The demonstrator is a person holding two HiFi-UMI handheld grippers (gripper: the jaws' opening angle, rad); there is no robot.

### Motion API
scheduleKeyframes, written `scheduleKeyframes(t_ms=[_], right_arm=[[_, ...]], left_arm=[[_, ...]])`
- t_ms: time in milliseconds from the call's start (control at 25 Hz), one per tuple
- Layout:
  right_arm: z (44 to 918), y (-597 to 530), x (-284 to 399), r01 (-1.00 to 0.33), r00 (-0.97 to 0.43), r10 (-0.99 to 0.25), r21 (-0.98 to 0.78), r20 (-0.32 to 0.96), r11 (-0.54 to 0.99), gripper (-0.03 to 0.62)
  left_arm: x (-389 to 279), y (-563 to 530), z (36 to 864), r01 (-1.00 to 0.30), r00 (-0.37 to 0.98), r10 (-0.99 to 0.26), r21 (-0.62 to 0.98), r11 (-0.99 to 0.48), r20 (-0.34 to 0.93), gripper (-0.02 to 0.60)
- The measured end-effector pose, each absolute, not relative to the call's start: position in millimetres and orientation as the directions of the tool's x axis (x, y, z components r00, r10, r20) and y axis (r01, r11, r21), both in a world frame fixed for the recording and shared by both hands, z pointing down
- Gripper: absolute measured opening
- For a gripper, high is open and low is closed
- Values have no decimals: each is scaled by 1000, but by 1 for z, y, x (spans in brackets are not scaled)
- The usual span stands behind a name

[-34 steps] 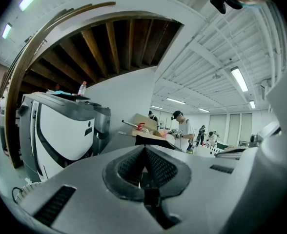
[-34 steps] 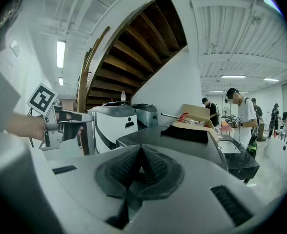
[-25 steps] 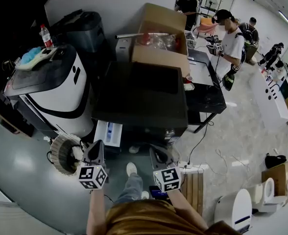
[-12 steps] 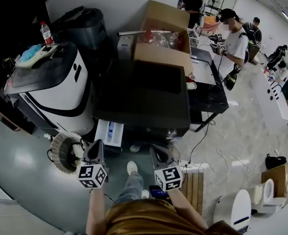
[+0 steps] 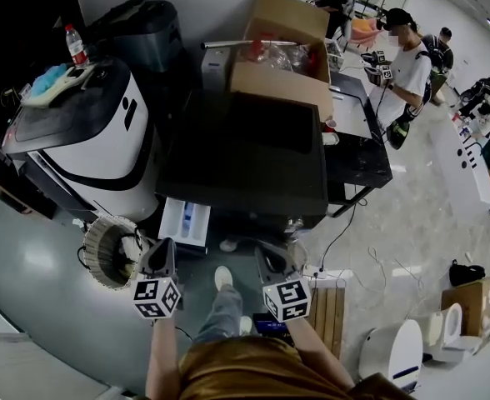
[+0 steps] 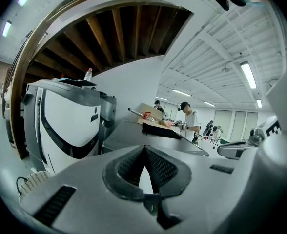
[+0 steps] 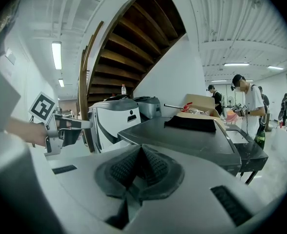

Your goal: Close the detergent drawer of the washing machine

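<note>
Detergent drawer (image 5: 185,223) open, jutting from washing machine (image 5: 245,152) | left tool (image 5: 161,252) closed, empty | right tool (image 5: 269,255) closed, empty

Left claw (image 5: 163,244): a grey wedge-shaped shell, capped by a white cube (image 5: 156,298) on which black square markers are printed. Right claw (image 5: 270,252): built alike and capped by a like cube (image 5: 286,300). Dark cross-hatched pads (image 6: 158,167) are set in a rounded black surround. Dark ribbed slots (image 6: 55,206) are cut into the pale grey shell. Worn: mustard-brown shirt (image 5: 245,373), blue jeans (image 5: 224,311), white shoe (image 5: 222,277).
</note>
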State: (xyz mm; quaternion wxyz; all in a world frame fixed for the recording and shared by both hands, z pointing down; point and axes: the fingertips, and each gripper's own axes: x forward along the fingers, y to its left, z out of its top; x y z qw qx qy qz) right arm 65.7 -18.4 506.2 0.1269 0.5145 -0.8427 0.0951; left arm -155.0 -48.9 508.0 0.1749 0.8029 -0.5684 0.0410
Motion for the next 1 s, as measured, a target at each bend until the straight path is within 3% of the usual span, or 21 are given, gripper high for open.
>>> scheduleKeyframes(t_ms=[1000], right_arm=[[557, -38, 58, -859, -474, -763, -42, 440, 510, 12]], left_arm=[[-178, -54, 603, -945, 294, -844, 269, -186, 449, 24]])
